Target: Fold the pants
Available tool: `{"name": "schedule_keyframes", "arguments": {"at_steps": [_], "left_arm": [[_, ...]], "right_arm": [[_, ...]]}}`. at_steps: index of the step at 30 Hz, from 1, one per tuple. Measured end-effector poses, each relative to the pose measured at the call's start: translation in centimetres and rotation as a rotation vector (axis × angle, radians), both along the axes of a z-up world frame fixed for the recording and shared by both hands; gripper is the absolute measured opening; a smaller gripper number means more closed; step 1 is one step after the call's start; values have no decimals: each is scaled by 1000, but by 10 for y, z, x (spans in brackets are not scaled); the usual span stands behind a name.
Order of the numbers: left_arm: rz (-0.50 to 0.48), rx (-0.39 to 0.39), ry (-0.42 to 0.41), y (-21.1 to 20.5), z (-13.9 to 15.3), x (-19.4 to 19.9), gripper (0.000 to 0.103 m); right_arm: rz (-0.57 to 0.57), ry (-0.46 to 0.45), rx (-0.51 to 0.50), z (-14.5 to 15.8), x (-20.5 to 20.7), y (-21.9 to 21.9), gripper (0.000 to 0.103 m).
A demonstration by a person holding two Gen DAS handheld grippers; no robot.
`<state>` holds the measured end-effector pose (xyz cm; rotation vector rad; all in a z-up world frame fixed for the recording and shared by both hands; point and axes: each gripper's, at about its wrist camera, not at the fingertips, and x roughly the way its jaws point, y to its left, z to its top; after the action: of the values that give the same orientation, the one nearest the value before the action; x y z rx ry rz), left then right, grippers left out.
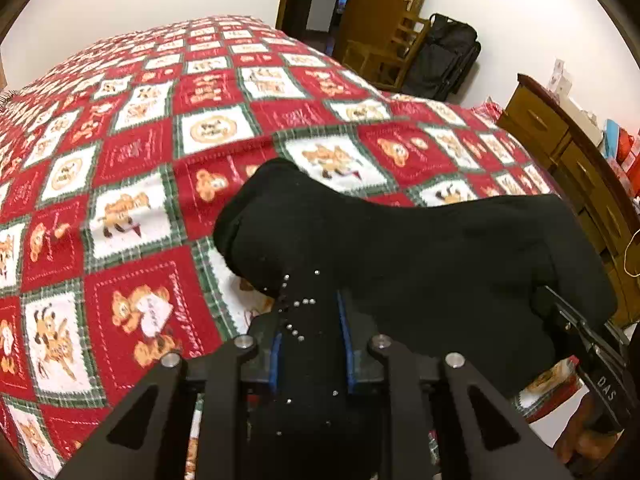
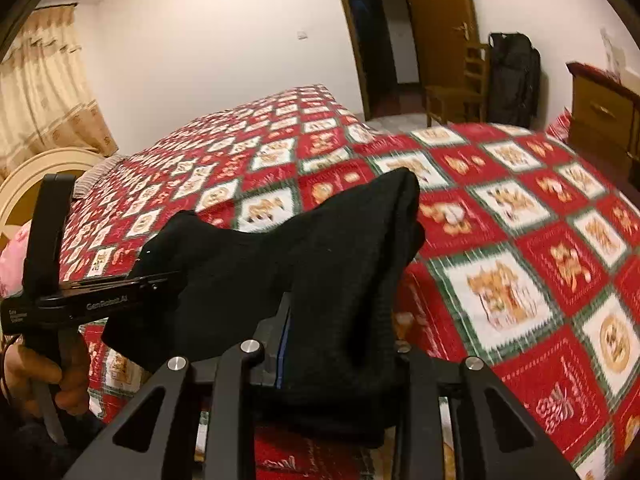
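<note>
The black pants hang bunched above a red, white and green patterned bedspread. My left gripper is shut on a fold of the pants that carries small silver studs. The cloth stretches right to my right gripper, seen at the right edge of the left wrist view. In the right wrist view my right gripper is shut on the pants, which drape over its fingers. The left gripper shows at the left there, holding the other end.
The bed fills both views. A wooden dresser stands right of the bed. A wooden chair and a black bag stand by the open door. A headboard and curtains are at left.
</note>
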<state>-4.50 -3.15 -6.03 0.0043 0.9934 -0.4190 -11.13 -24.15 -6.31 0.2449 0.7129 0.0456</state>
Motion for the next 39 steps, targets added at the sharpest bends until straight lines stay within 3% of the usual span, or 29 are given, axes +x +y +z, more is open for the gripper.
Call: {"name": "schedule_keyframes", "arguments": {"at_steps": [9,19,39], "left_arm": [[79,33,-97,18,26,17,15],[245,117,-169,66,33,44,15],[612,224,-204,190,36,86,15]], "right_arm": [[101,-44,-15,18,41,28,29],[239,-84,-3,21,111,84,29],[534,-115,4,15,226,219,29]]}}
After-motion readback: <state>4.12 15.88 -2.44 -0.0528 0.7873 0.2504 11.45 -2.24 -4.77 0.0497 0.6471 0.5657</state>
